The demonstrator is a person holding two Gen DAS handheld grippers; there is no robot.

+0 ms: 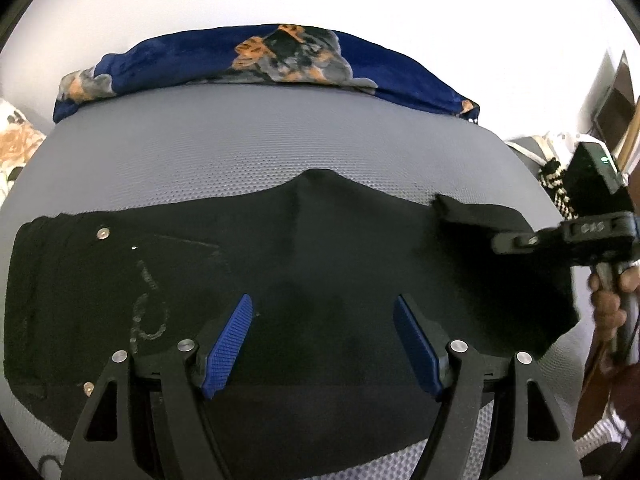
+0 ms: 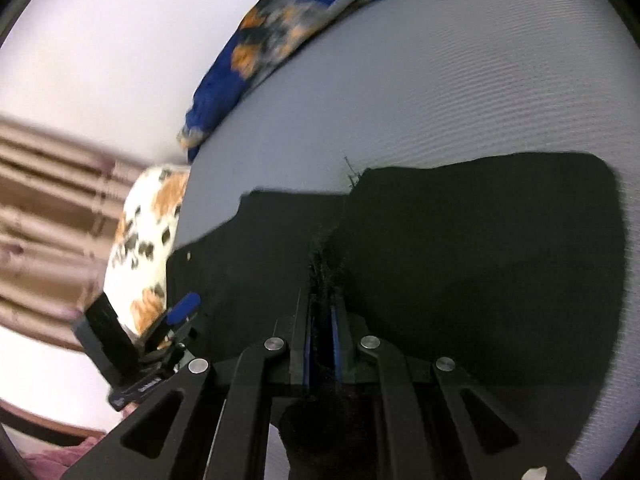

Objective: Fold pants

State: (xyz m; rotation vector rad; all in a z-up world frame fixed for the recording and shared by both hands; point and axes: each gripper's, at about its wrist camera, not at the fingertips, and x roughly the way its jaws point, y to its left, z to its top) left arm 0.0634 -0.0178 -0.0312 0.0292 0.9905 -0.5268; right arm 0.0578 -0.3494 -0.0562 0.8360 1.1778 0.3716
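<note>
pants (image 1: 304, 248): showing plain black, with small silver rivets and a faint pale chalky scrawl near the waist
mattress (image 1: 256, 140): showing light grey with a fine dotted mesh weave
blanket (image 1: 376, 68): showing deep blue with orange, grey and black patches
pillow (image 2: 148, 232): showing white with orange and dark blotches
curtain (image 2: 48, 208): showing brownish-pink in folded stripes
left gripper (image 1: 323, 346): showing black with ribbed blue pads and silver pins
right gripper (image 2: 322, 340): showing black with blue pads
</note>
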